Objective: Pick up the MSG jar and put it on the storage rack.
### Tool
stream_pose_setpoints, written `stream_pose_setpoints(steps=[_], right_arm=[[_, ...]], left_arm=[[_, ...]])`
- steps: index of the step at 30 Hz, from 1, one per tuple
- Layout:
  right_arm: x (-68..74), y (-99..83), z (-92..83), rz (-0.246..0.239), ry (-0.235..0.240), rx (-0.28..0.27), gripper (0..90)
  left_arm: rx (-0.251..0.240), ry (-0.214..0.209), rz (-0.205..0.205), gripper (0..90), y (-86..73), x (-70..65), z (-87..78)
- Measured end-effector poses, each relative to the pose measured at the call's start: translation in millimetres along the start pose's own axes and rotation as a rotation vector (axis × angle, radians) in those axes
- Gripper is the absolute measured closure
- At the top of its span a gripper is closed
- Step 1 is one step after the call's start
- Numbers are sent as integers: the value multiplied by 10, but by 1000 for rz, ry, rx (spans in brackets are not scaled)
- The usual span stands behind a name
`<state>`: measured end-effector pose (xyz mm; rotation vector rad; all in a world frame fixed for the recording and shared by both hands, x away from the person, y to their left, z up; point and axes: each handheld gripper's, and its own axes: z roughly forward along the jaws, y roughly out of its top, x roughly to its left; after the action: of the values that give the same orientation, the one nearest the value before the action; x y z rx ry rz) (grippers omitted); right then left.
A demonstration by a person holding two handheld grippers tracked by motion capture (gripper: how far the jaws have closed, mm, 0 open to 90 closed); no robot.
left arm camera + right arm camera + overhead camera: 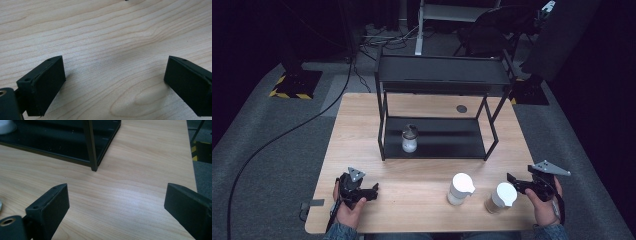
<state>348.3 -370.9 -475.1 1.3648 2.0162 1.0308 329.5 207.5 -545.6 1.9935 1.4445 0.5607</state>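
My left gripper (373,191) rests at the front left of the wooden table (422,170), held in a hand, its jaws open over bare wood (115,50). My right gripper (512,181) is at the front right, open with nothing between its jaws, and points toward the black rack's corner leg (90,147). Just left of it stands a white-lidded jar with brownish contents (501,197). A second white-lidded jar (460,188) stands further left. A small glass shaker with a metal top (409,138) sits on the rack's lower shelf (452,137).
The black two-tier rack (442,75) takes up the table's back half. A small dark round disc (461,108) lies on the table behind it. Grey carpet, cables and chair legs surround the table. The right table edge (191,157) is close to my right gripper.
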Motion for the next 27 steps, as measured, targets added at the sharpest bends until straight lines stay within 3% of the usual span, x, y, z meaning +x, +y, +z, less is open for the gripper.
stream_pose_setpoints(steps=[13, 27], right_arm=[[70, 177, -243, 4, 8, -47, 61], [245, 330, -411, -11, 39, -65, 61]], left_arm=[[1, 0, 1, 34, 0, 1, -1], [1, 0, 1, 33, 0, 1, -1]])
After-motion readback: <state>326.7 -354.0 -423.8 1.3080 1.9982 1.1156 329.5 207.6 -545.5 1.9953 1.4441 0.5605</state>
